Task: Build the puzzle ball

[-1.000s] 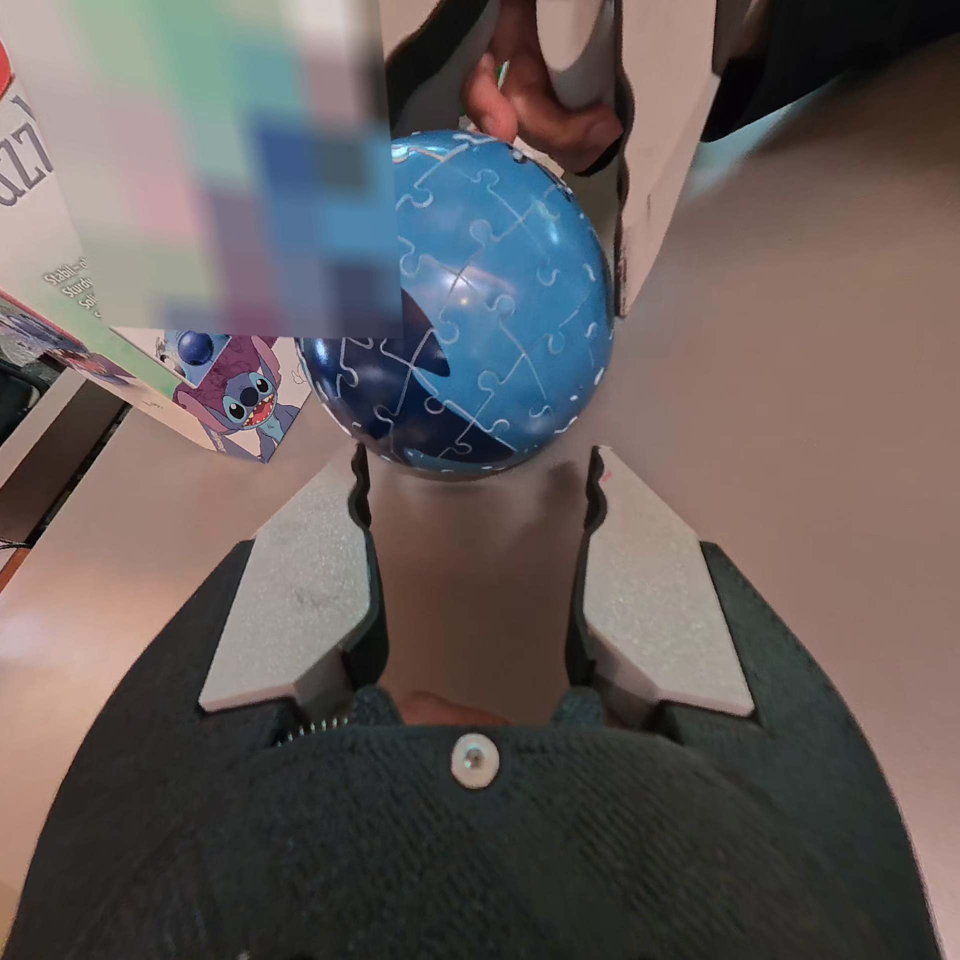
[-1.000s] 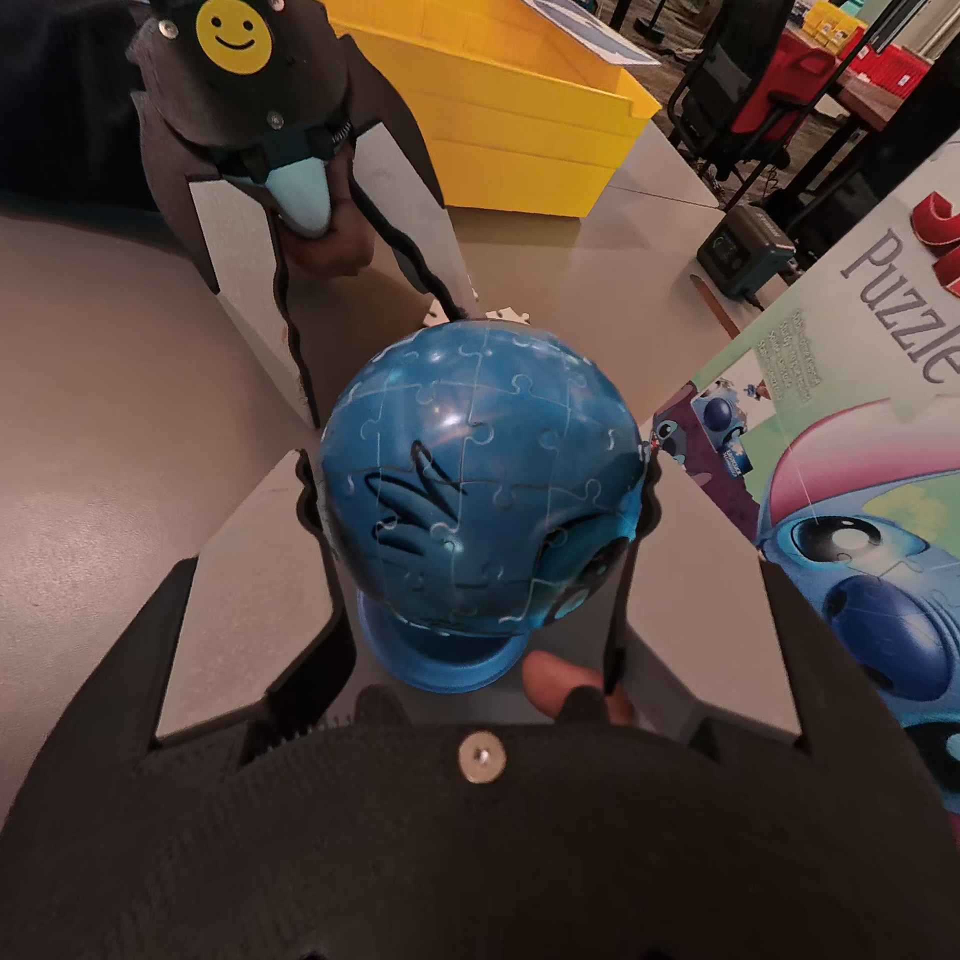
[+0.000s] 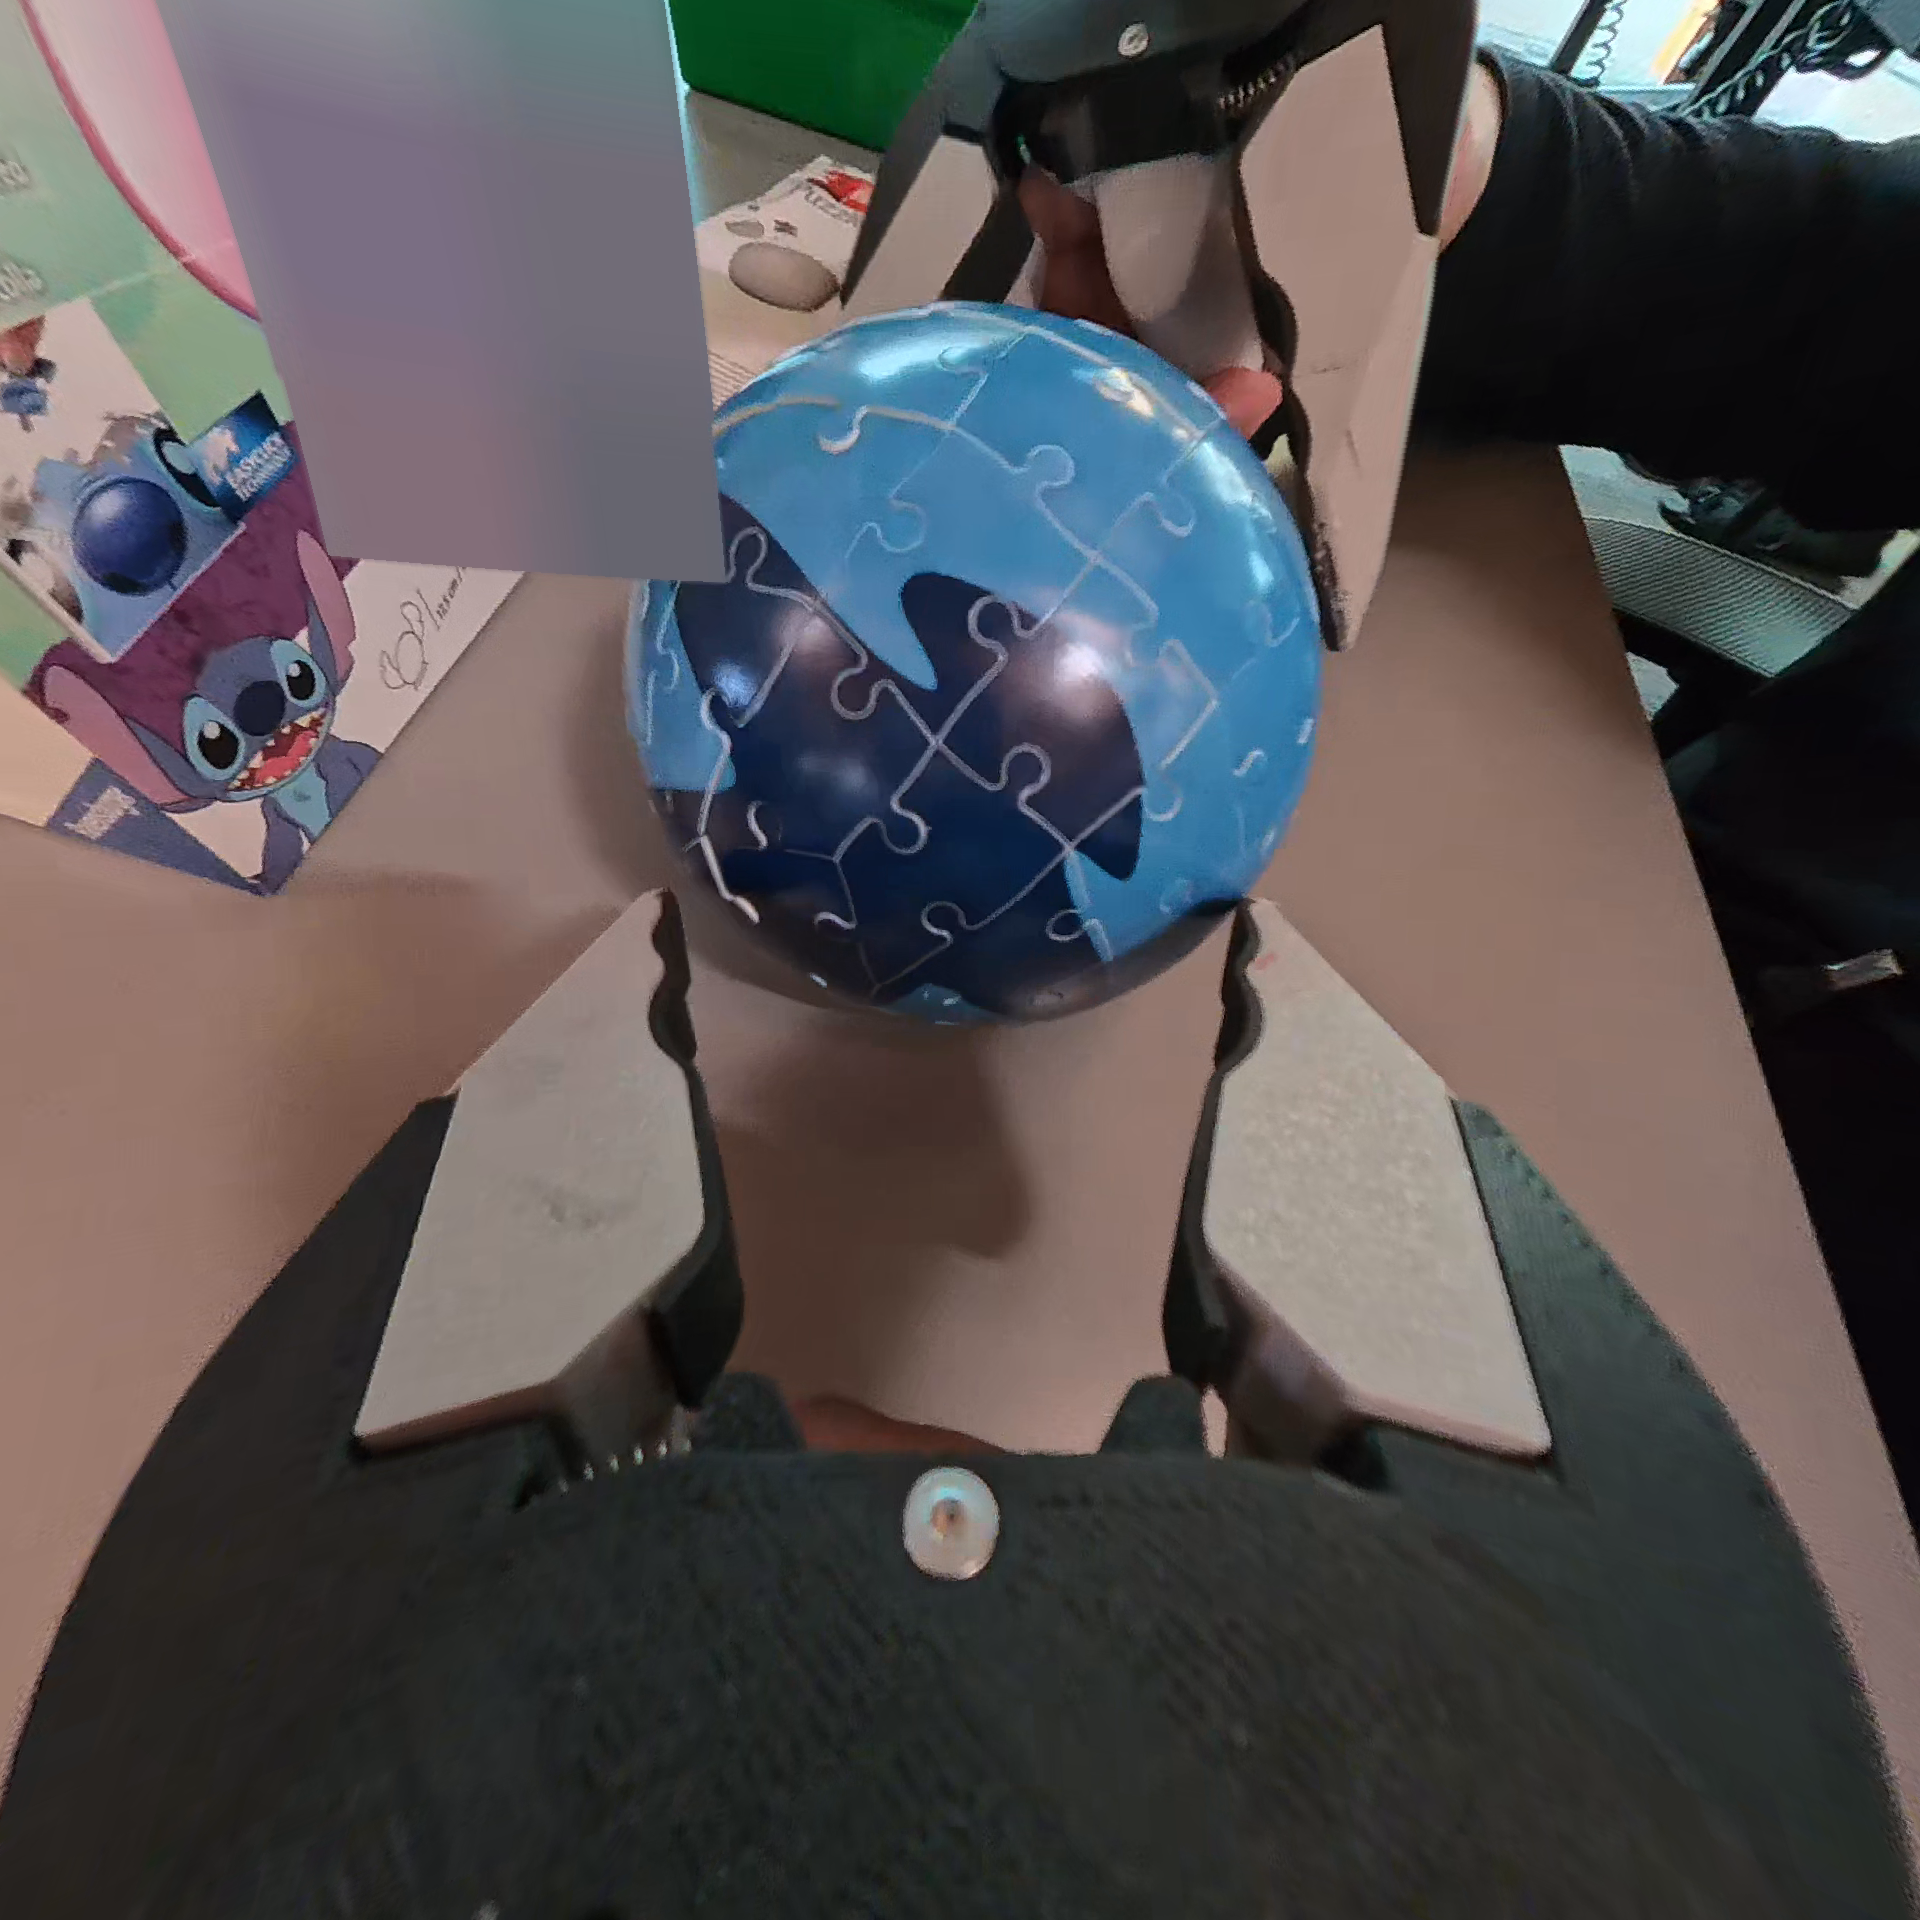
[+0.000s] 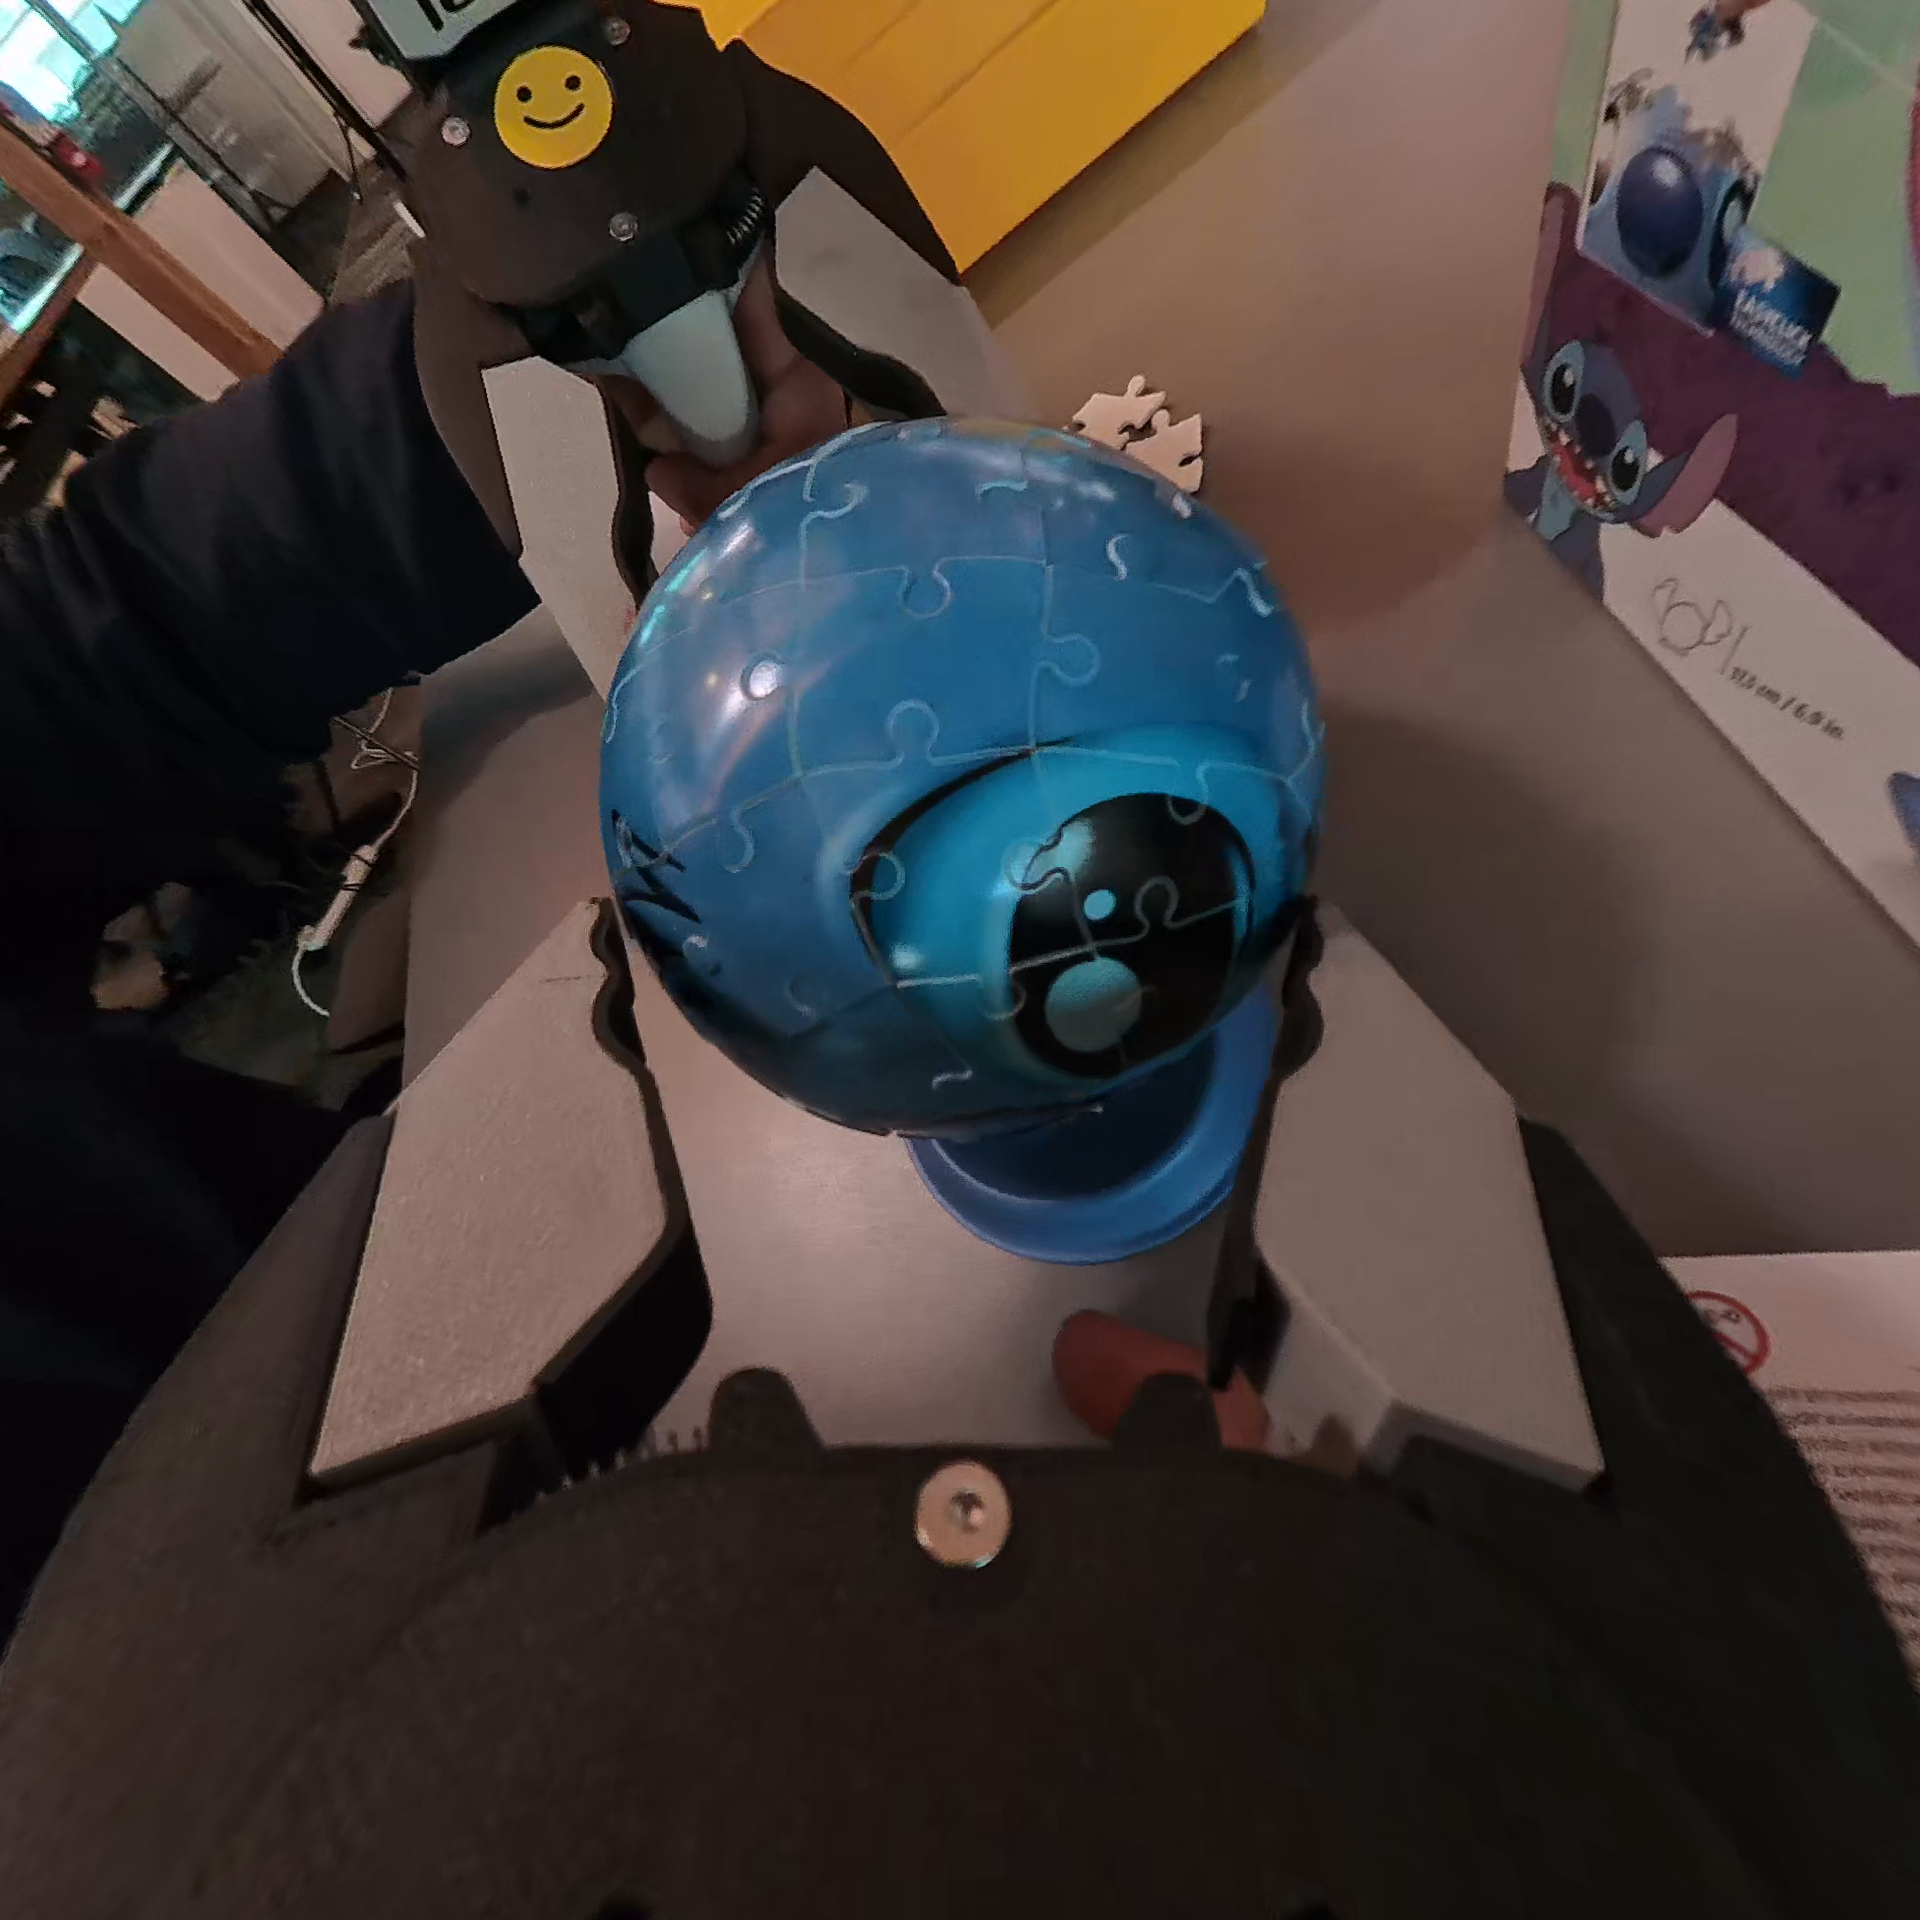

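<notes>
1. Right gripper (image 4: 956,935) grasping puzzle ball (image 4: 961,769), now tilted off its blue stand (image 4: 1091,1174) w/ the eye piece turned to cam
2. Left gripper (image 3: 951,914) released, tips just below ball; it's moved closer
3. Beyond ball: loose pieces (image 4: 1143,426), box (image 4: 1714,364); judging nearly built

Soft indoor light from above. White glare spots shine on the glossy puzzle ball (image 3: 977,665), which casts a blurred shadow on the table (image 3: 1455,831) beneath it. Wide-angle distortion bends both views' edges. The right wrist view is dimmer, its corners smeared and out of focus.
</notes>
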A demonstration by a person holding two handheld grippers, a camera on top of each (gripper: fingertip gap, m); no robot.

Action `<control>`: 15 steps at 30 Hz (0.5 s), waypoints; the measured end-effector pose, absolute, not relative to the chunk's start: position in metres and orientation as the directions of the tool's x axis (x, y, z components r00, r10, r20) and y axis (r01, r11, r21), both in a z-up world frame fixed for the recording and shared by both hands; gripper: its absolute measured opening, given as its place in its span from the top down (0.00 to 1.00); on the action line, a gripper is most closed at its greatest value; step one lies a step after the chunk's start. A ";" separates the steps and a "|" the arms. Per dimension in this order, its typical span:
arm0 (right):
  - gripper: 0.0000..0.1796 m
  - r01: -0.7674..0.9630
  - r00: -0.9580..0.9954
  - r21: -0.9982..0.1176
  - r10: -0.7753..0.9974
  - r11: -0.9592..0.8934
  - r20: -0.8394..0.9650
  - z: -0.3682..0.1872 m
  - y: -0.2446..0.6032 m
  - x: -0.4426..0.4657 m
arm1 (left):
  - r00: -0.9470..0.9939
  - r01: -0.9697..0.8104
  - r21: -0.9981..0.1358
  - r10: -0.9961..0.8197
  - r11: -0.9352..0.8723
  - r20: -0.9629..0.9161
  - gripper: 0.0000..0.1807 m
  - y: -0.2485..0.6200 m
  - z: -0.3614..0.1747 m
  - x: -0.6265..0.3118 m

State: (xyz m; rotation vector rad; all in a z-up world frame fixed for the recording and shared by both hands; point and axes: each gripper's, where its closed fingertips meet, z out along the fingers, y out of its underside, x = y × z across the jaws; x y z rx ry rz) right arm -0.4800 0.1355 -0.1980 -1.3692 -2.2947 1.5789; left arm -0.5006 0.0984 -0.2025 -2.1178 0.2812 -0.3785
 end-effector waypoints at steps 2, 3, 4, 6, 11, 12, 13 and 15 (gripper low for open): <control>0.32 0.632 -0.611 -0.769 0.671 0.092 -0.421 -0.198 0.134 -0.480 | 0.922 -0.063 -0.836 -0.353 -0.544 0.160 0.45 0.099 -0.204 -0.497; 0.32 0.632 -0.611 -0.769 0.672 0.095 -0.418 -0.198 0.134 -0.480 | 0.924 -0.071 -0.836 -0.352 -0.544 0.151 0.44 0.099 -0.204 -0.496; 0.32 0.628 -0.614 -0.771 0.674 0.101 -0.411 -0.198 0.133 -0.480 | 0.926 -0.082 -0.837 -0.351 -0.541 0.137 0.44 0.100 -0.205 -0.495; 0.32 0.614 -0.622 -0.780 0.681 0.117 -0.388 -0.196 0.132 -0.480 | 0.931 -0.096 -0.841 -0.347 -0.533 0.113 0.44 0.099 -0.205 -0.494; 0.32 0.541 -0.664 -0.818 0.697 0.198 -0.270 -0.192 0.125 -0.478 | 0.951 -0.137 -0.872 -0.309 -0.470 0.018 0.44 0.092 -0.202 -0.491; 0.32 0.522 -0.674 -0.824 0.700 0.222 -0.238 -0.191 0.123 -0.477 | 0.954 -0.149 -0.877 -0.299 -0.457 -0.006 0.44 0.090 -0.203 -0.490; 0.32 0.504 -0.682 -0.828 0.702 0.246 -0.207 -0.190 0.120 -0.477 | 0.957 -0.162 -0.878 -0.288 -0.450 -0.029 0.44 0.087 -0.204 -0.489; 0.32 0.469 -0.695 -0.832 0.705 0.296 -0.141 -0.189 0.114 -0.476 | 0.961 -0.185 -0.882 -0.266 -0.434 -0.070 0.44 0.082 -0.205 -0.488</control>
